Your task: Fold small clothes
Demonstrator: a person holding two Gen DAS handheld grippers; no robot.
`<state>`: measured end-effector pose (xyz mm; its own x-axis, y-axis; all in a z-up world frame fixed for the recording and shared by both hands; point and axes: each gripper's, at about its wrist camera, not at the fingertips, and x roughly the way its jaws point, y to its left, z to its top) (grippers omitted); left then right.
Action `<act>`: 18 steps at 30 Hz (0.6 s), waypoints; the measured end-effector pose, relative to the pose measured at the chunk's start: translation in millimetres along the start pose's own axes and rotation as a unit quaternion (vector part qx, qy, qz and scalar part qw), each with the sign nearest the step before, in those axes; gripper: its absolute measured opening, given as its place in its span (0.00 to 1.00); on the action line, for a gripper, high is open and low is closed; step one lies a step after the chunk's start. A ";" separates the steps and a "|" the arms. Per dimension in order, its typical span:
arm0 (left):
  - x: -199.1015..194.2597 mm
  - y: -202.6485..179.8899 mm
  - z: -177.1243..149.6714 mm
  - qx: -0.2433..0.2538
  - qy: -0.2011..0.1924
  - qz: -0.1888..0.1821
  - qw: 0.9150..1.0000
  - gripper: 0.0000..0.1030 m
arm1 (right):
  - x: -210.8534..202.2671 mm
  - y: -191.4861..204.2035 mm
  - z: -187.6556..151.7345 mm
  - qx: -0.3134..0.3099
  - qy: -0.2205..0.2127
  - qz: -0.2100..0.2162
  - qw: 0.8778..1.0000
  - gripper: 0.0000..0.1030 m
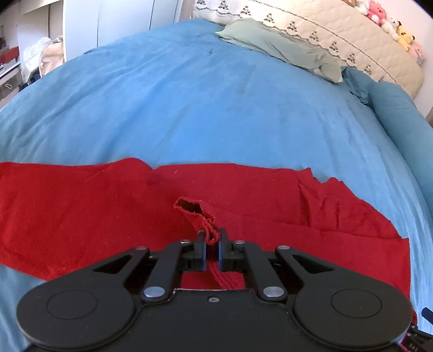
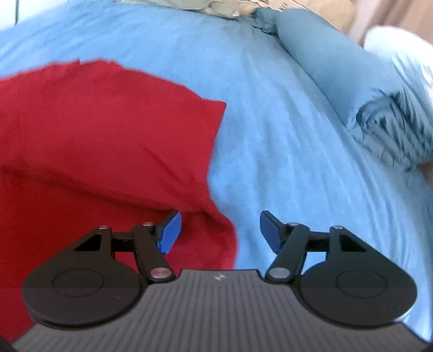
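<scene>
A red knit garment [image 1: 94, 211] lies spread across the blue bedspread [image 1: 189, 108]. My left gripper [image 1: 212, 234] is shut on a ribbed cuff or hem of that garment, which stands up in a small loop just past the fingertips. In the right wrist view the same red garment [image 2: 94, 140] fills the left half, blurred. My right gripper [image 2: 220, 216] stands open above the garment's right edge; its left pad is over red cloth, its right pad over bare bedspread [image 2: 297, 149]. Nothing is pinched between its pads.
A pale green pillow [image 1: 284, 48] and a cream quilted cover [image 1: 338, 35] lie at the head of the bed, with plush toys [image 1: 389, 24] behind. A blue bolster [image 1: 400, 119] runs along the right side. White cupboards [image 1: 108, 21] stand far left.
</scene>
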<state>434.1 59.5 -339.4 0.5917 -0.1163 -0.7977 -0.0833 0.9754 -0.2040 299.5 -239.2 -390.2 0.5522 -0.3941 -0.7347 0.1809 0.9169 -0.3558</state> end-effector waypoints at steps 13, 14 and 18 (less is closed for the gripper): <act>-5.3 -16.0 -1.0 -0.009 -0.007 -0.022 1.000 0.07 | 7.9 -17.4 3.4 0.025 -0.033 0.028 0.999 0.33; -6.9 -19.2 -1.2 -0.007 -0.010 -0.029 1.000 0.07 | 9.0 -23.8 1.2 0.043 -0.027 0.031 0.998 0.33; -2.9 -27.7 -6.1 0.010 -0.010 -0.025 1.000 0.08 | 18.0 -43.3 -10.3 0.093 -0.008 0.060 0.994 0.33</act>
<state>429.8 31.7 -334.9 0.6114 -0.1604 -0.7749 -0.0374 0.9723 -0.2307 293.2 -286.6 -394.0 0.5912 -0.2815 -0.7558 0.2588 0.9538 -0.1528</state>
